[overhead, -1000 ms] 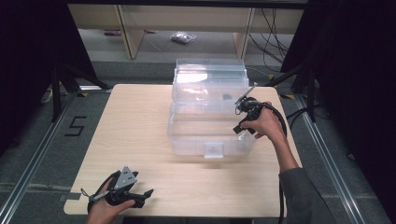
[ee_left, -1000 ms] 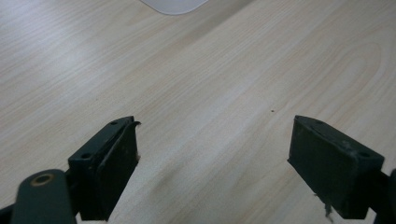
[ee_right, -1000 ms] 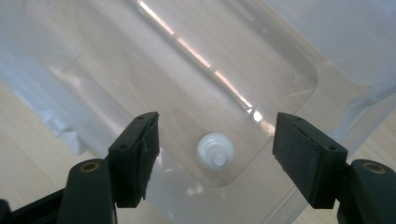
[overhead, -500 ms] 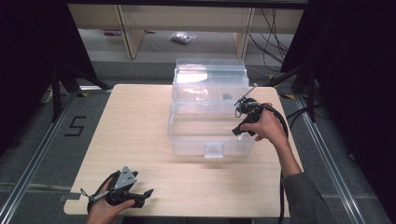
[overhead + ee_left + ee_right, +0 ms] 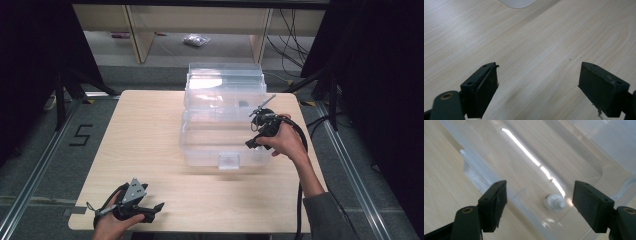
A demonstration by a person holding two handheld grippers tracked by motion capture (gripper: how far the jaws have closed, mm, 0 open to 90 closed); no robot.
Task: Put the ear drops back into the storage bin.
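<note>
We've got a clear plastic box (image 5: pixel 223 131) standing mid-table, toward the far side and a bit right of centre; its lid (image 5: pixel 225 82) is tipped up at the back. The table (image 5: pixel 145 135) is light wood.

Our right gripper (image 5: pixel 251 143) hovers at the box's right wall, near the front corner, w/ the hand wrapped round its body and the cable trailing off the table's right edge. Its jaws have just been opening and stand well apart, nothing pressed between the pads. In the right gripper view the right gripper (image 5: pixel 539 200) looks down on the box (image 5: pixel 554 157) rim and floor: a small white knob (image 5: pixel 554 202) sits in the gap between the jaws, closer to the right-hand one, not touched by either. A bright strip of reflected light runs across the plastic above it. Bare table (image 5: pixel 441 182) shows at left of that view.

Our left gripper (image 5: pixel 157 207) rests at the near-left corner of the table, well apart from the box, grey plate on top. In the left gripper view the left gripper (image 5: pixel 537 82) has its jaws spread wide over bare wood (image 5: pixel 536 37), gripping nothing. A pale rounded edge at the top of that view – can't tell what it is.
</note>
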